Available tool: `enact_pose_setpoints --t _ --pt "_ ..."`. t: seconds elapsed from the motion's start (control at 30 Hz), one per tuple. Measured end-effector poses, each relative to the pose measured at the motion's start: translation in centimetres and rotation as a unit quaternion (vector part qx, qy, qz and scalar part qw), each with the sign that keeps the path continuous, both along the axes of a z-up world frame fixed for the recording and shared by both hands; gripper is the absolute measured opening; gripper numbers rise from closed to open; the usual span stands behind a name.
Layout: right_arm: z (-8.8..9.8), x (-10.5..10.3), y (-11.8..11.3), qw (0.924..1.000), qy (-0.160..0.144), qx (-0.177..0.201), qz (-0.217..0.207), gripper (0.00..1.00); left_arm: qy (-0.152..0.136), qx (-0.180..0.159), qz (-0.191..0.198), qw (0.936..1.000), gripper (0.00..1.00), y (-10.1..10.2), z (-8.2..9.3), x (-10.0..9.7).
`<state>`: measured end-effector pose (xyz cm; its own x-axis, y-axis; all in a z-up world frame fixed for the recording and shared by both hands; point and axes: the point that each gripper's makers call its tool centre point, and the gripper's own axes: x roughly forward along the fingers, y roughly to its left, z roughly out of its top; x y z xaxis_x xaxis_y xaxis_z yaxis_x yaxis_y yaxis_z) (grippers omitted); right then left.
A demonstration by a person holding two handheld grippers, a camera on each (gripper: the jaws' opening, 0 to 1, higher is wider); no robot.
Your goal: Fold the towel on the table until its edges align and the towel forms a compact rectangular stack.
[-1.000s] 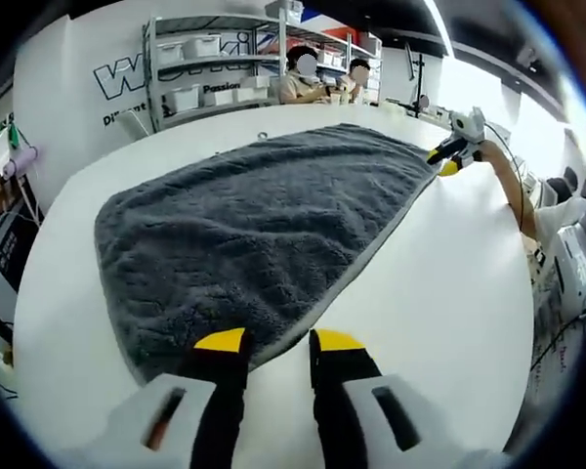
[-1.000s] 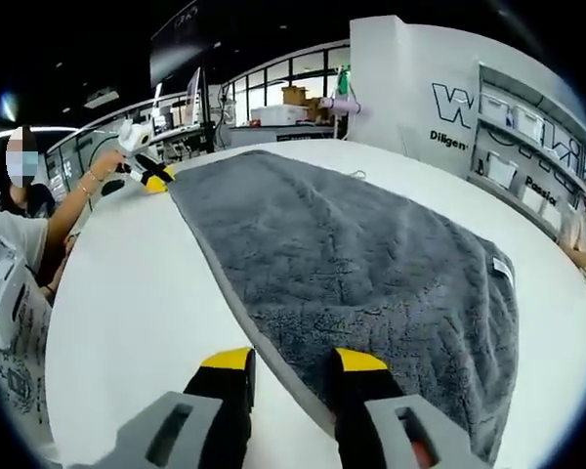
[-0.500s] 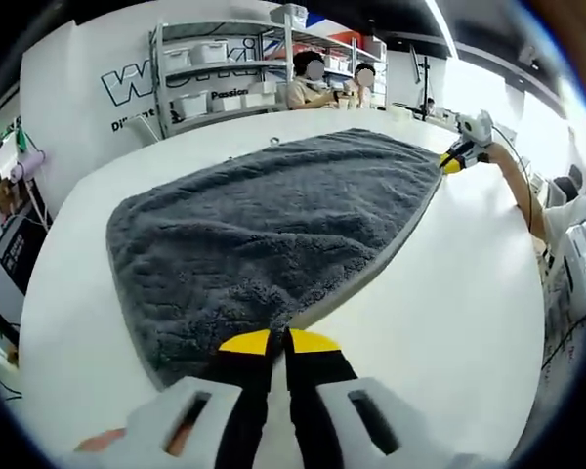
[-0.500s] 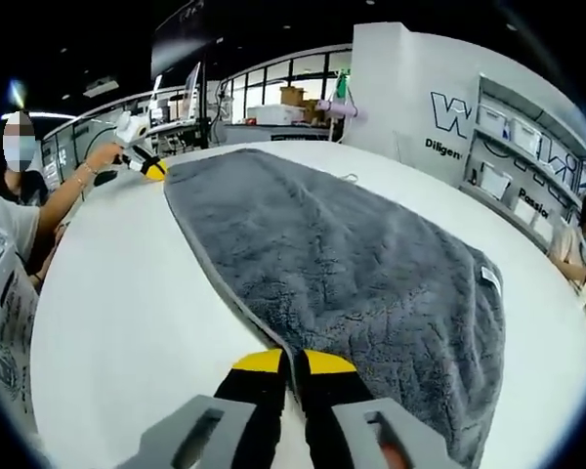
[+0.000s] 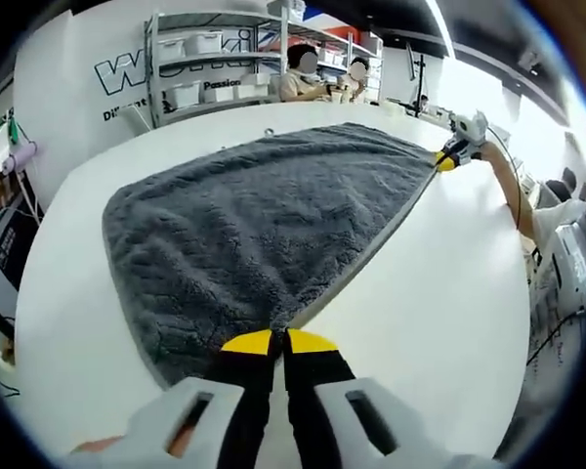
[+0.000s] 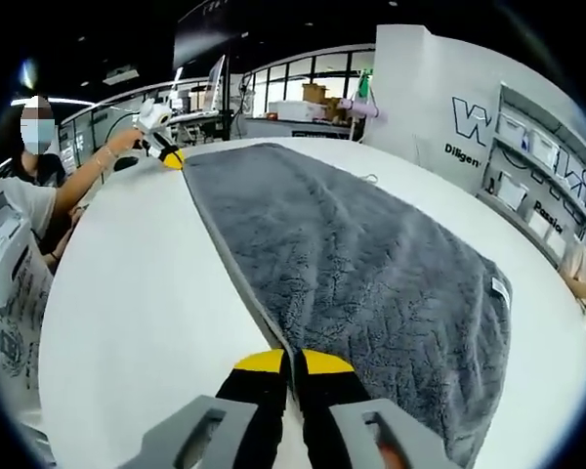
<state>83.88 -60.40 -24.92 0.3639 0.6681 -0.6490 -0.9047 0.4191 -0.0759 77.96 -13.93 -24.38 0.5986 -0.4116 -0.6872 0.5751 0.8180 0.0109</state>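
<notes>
Each at one end of the towel's (image 5: 264, 225) near long hem, the left gripper (image 5: 277, 342) and right gripper (image 6: 293, 362) have fingers clamped on it, probably to carry that hem across the towel, which lies flat on the white bench (image 5: 439, 293), toward its far edge.

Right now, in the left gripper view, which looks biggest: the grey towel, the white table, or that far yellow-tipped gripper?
1. White table, spreading past everything.
2. Grey towel, covering much of it.
3. Far gripper, tiny, though distance shrinks it.
</notes>
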Motion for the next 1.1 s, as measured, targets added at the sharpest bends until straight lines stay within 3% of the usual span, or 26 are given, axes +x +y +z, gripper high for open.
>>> enact_pose_setpoints --t 0.53,1.1 --pt "0.2 -4.1 -0.7 0.9991 0.011 -0.013 0.040 0.04 0.044 0.035 -0.046 0.9974 0.05 -0.7 0.0 -5.5" --pt "0.8 -9.7 -1.6 0.9968 0.013 -0.030 0.073 0.04 0.072 0.042 -0.074 0.9938 0.05 -1.9 -0.1 -10.8"
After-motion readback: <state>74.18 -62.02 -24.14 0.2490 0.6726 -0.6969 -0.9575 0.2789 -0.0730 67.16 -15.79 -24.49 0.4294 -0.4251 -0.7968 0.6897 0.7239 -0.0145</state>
